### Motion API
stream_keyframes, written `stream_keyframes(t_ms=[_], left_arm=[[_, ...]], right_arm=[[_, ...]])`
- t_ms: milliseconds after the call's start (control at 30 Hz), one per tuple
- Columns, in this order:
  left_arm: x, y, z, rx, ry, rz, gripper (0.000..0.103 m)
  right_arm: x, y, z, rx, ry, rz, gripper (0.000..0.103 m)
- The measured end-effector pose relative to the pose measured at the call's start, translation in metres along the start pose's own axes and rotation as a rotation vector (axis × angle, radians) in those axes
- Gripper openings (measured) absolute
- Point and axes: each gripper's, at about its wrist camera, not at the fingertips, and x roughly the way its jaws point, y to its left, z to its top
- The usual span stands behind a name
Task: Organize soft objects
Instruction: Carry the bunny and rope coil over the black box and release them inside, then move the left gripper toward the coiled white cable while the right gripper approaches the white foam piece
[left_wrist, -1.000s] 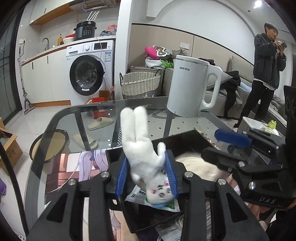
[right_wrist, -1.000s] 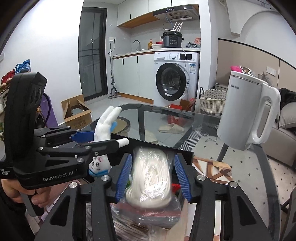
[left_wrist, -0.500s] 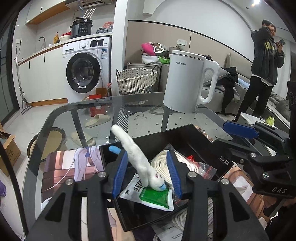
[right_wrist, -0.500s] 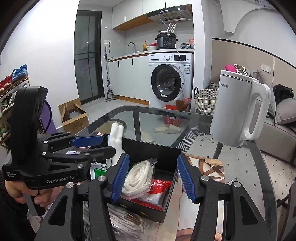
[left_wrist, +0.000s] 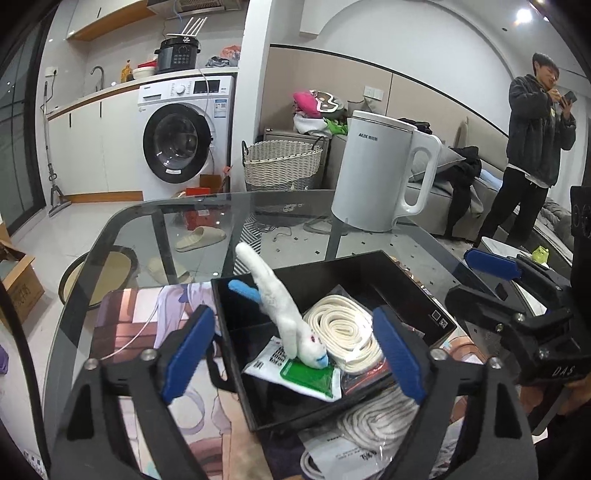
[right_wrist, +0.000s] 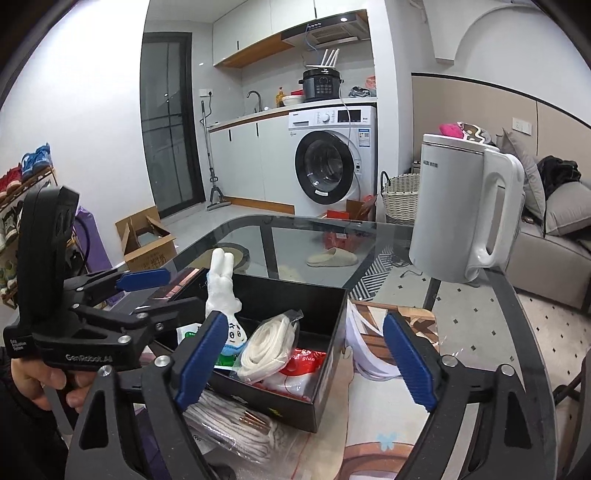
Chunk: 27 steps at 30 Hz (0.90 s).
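Note:
A black box (left_wrist: 413, 291) (right_wrist: 325, 373) stands on the glass table. In it a white plush rabbit (left_wrist: 280, 314) (right_wrist: 221, 291) stands head down, ears up, against the box's left wall, beside a bagged coil of white cord (left_wrist: 347, 332) (right_wrist: 267, 347), a green-and-white packet (left_wrist: 295, 373) and a red packet (right_wrist: 306, 360). My left gripper (left_wrist: 291, 350) is open above the box's near edge, its jaws wide either side of the rabbit. My right gripper (right_wrist: 301, 360) is open and empty in front of the box.
A white kettle (left_wrist: 380, 173) (right_wrist: 465, 210) stands at the table's far side. Another bagged rope coil (right_wrist: 236, 424) (left_wrist: 373, 424) lies in front of the box on a printed mat (left_wrist: 147, 325). A person (left_wrist: 532, 147) stands by the sofa at right.
My left gripper let go of the rabbit, which now stands in the box; my right gripper let go of the cord bag. Both grippers opened wide and drew back.

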Motion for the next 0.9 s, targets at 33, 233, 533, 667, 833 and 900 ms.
stream_keyframes(t_ms=[33, 233, 533, 667, 833, 900], left_arm=[[-0.004, 0.001, -0.001, -0.01, -0.009, 0.009, 0.097], [-0.02, 0.011, -0.008, -0.07, -0.037, 0.016, 0.103], [-0.035, 0.005, -0.016, -0.07, -0.059, 0.027, 0.103], [-0.042, 0.002, -0.023, -0.068, -0.067, 0.025, 0.103], [-0.049, 0.001, -0.033, -0.071, -0.066, 0.028, 0.103], [-0.05, -0.001, -0.039, -0.06, -0.055, 0.026, 0.103]], right_arm=[[-0.001, -0.001, 0.0, 0.004, 0.002, 0.007, 0.09], [-0.012, -0.004, -0.003, 0.033, 0.01, 0.048, 0.1], [-0.03, 0.001, -0.009, 0.025, 0.005, 0.073, 0.102], [-0.038, 0.002, -0.016, 0.02, 0.008, 0.071, 0.102], [-0.051, -0.002, -0.028, 0.043, -0.006, 0.038, 0.103], [-0.054, -0.002, -0.032, 0.039, -0.002, 0.031, 0.103]])
